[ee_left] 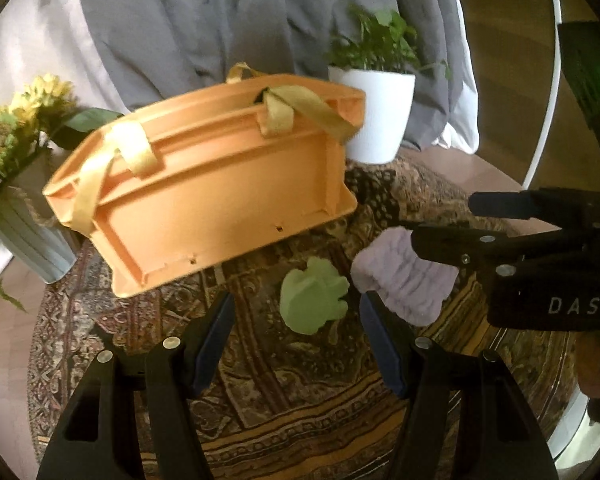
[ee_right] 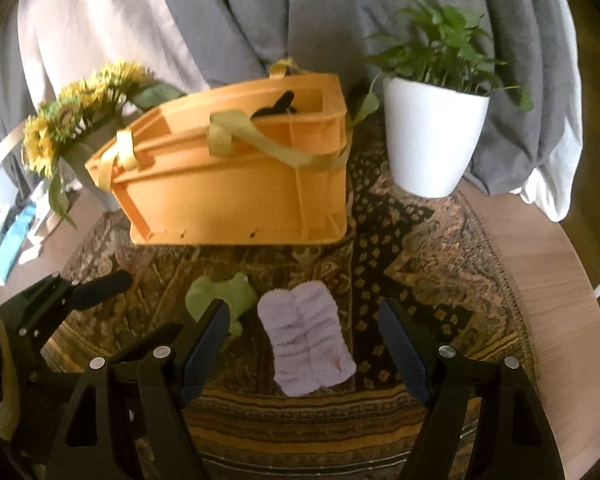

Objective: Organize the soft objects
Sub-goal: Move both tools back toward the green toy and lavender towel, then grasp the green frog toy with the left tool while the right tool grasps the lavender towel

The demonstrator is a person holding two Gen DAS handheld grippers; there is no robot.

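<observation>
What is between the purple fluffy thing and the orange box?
Only bare patterned rug separates the purple cloth from the orange crate, as the right wrist view shows. The green soft toy sits off to the side.

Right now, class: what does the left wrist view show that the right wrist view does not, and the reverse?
Only the left view: the right gripper from the side, over the purple cloth, with "DAS" lettering.
Only the right view: the whole cloth flat between open fingers, the left gripper, clutter at far left.
Both: orange crate, green toy, white pot, sunflowers, rug.
</observation>
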